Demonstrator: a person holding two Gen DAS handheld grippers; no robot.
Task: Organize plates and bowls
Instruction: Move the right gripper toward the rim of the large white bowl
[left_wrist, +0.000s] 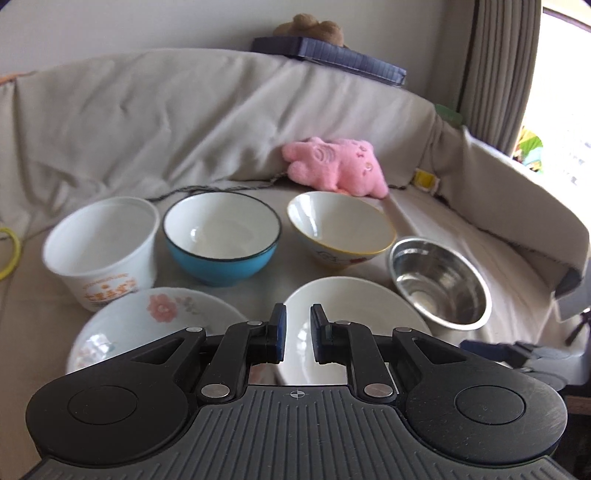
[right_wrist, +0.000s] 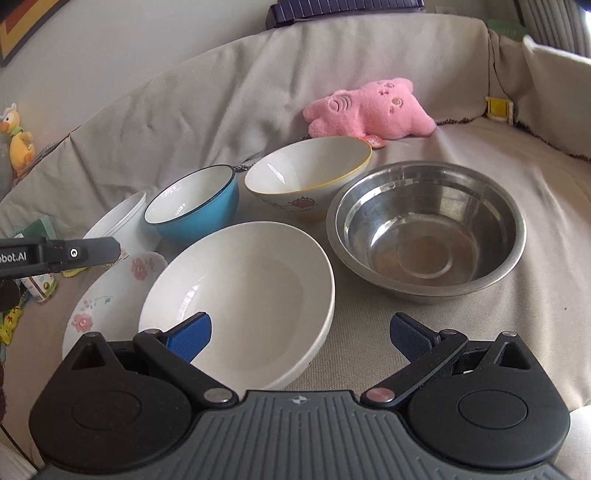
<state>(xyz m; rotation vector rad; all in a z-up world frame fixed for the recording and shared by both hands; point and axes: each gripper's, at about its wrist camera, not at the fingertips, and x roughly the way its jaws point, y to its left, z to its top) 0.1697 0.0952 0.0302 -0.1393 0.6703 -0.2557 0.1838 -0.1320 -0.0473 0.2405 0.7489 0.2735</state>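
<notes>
My left gripper (left_wrist: 298, 332) hangs low over the near edge of the white plate (left_wrist: 354, 299), its jaws drawn close with a narrow gap between the blue pads and nothing between them. My right gripper (right_wrist: 301, 334) is spread wide, its left finger (right_wrist: 190, 338) over the near part of that same white plate (right_wrist: 251, 280), its right finger (right_wrist: 410, 338) over bare sofa cover; it holds nothing.

All the dishes sit on a beige-covered sofa (left_wrist: 147, 122). From my left wrist view, the white plate lies at 12 o'clock just past the pads. The floral plate (left_wrist: 147, 325) is at 10 o'clock, its edge just beside the white plate. Behind them runs a row: the tub (left_wrist: 103, 251) with orange print at 10 o'clock, the blue bowl (left_wrist: 221, 243) at 11, the yellow-rimmed bowl (left_wrist: 340, 229) tilted at 1, and the steel bowl (left_wrist: 439, 284) at 2, close to the white plate's right rim.

From my right wrist view, the steel bowl (right_wrist: 428, 229) stands at 1 o'clock, the yellow-rimmed bowl (right_wrist: 306, 177) at 12, the blue bowl (right_wrist: 192, 203) at 11, the tub (right_wrist: 118, 225) beyond it, and the floral plate (right_wrist: 110, 291) at 9, its right side hidden behind the white plate. My left gripper's body pokes in above the floral plate.

A pink plush (left_wrist: 336, 166) lies against the sofa back at 12 o'clock, behind the bowls.
</notes>
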